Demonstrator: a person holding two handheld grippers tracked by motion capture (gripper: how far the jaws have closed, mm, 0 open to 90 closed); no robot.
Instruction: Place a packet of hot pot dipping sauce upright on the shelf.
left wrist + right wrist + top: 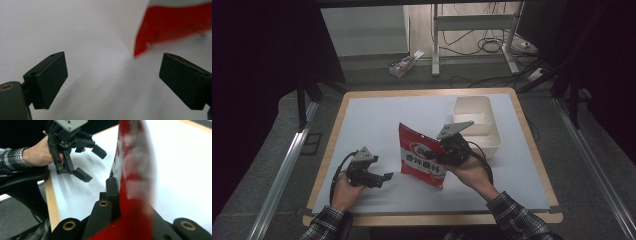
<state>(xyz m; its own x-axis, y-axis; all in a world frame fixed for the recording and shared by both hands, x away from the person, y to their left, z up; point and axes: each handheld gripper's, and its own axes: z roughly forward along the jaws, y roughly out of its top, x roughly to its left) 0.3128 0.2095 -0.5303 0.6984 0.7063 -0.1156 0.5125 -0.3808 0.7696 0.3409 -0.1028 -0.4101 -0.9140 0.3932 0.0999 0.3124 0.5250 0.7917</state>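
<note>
Right gripper was clamped on the red pouch's edge, holding it upright, probably bound for the bin right; left gripper waited, jaws apart

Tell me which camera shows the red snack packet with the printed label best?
The high view: the red snack packet shows whole, label facing the camera, held up by the right gripper. The right gripper view shows it edge-on and blurred; the left gripper view catches one red corner.

A white tray (compartmented) sits on the table; a small box lies on the floor beyond.
</note>
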